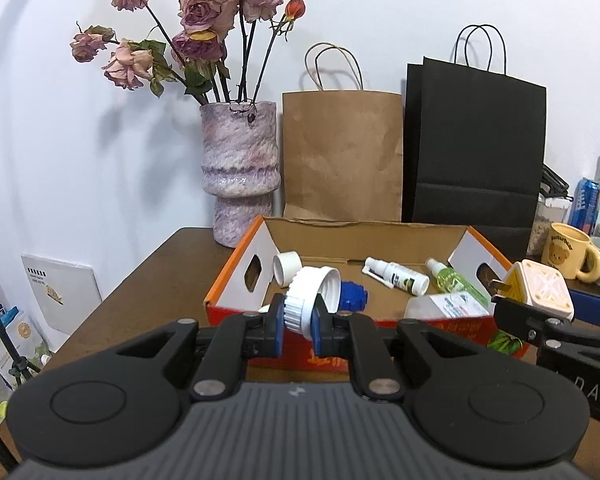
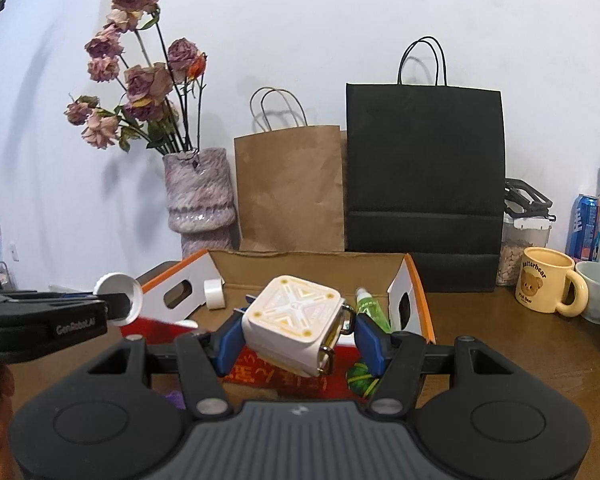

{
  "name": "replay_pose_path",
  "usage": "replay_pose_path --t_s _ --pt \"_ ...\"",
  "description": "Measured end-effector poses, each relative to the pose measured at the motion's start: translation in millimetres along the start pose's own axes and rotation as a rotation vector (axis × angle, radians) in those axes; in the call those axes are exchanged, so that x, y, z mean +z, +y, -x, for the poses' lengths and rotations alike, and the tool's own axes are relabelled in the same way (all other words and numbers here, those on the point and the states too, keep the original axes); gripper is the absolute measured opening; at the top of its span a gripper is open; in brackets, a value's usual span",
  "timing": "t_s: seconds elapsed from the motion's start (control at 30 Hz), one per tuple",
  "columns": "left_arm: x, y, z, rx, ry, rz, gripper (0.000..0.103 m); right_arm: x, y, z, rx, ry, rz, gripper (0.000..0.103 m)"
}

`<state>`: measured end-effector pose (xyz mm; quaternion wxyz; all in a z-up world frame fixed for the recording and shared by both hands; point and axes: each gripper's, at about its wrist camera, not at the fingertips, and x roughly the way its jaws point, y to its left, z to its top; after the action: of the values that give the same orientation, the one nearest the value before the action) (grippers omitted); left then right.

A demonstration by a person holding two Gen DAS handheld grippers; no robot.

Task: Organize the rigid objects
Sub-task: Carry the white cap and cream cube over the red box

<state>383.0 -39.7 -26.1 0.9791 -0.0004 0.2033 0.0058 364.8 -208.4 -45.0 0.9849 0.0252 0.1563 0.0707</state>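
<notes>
Left gripper [image 1: 299, 312] clamped on white ribbed cap [image 1: 306, 298], just before cardboard box [image 1: 236, 280]. Right gripper [image 2: 296, 340] clamped on cream square plug [image 2: 296, 322], above box's near wall.

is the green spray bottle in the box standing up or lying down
Lying down: the green spray bottle rests on its side on the cardboard box floor, nozzle toward the back wall.

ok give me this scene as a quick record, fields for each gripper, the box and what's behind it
left gripper: shut on a white cap
right gripper: shut on a cream plug, prongs to the right
box: open cardboard, on a brown table
in box: spray bottles, blue piece
behind box: vase, brown bag, black bag
</notes>
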Motion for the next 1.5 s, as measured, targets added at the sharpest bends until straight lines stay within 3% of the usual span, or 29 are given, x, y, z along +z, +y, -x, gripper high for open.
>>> replay_pose_path --t_s 0.43,1.5 --pt "21 -13 -36 -0.004 -0.032 0.004 0.014 14 -13 -39 -0.017 -0.012 -0.022 0.058" --pt "43 -9 -138 0.044 0.018 -0.019 0.014 27 -22 -145 -0.020 0.025 0.047 0.058"
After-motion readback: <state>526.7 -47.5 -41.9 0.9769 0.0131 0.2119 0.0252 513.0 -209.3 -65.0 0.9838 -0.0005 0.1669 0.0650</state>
